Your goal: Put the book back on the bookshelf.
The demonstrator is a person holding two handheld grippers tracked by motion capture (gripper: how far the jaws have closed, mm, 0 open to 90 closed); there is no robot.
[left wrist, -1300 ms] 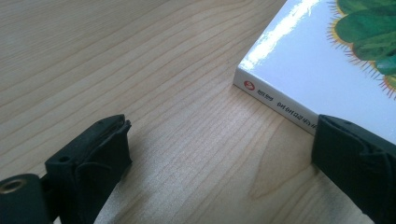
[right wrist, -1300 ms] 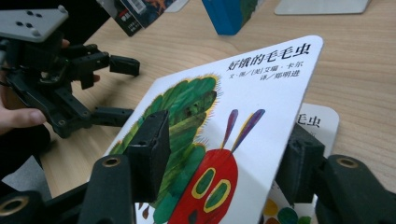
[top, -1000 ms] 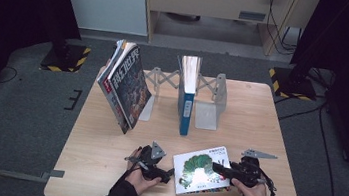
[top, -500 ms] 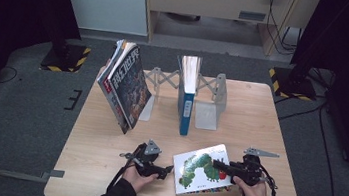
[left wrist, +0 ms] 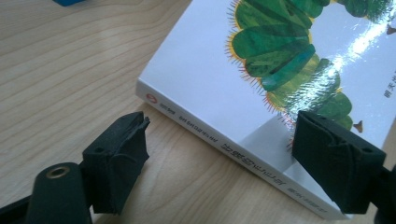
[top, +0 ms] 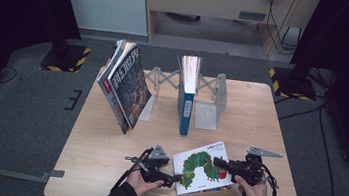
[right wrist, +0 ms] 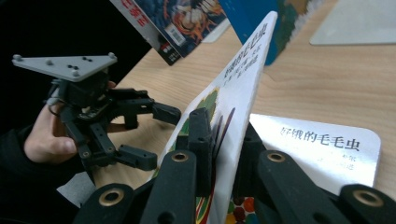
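In the high view, we saw the caterpillar picture book (top: 203, 168) lying low and centre-right in the frame on the wooden table (top: 104, 160). Our right gripper (top: 219, 162) met the book's right edge, jaws pinched together on its cover. Our left gripper (top: 176, 179) sat at the book's lower left corner, jaws spread. Farther up the frame a leaning stack of magazines (top: 126, 84) rested at the left end of a metal book rack (top: 207, 99), with a blue book (top: 186, 94) standing upright in the middle.

In the left gripper view, our two black pads stood wide apart at either side of the book's spine corner (left wrist: 243, 158); the right pad overlapped the cover, and we could not tell if it touched.

In the right gripper view, our jaws had clamped the lifted front cover (right wrist: 233, 102), which rose from the bottom centre toward the top, the title page (right wrist: 322, 144) beneath at the right. The left gripper (right wrist: 161, 135) was at the left of the frame, jaws parted beside the cover.
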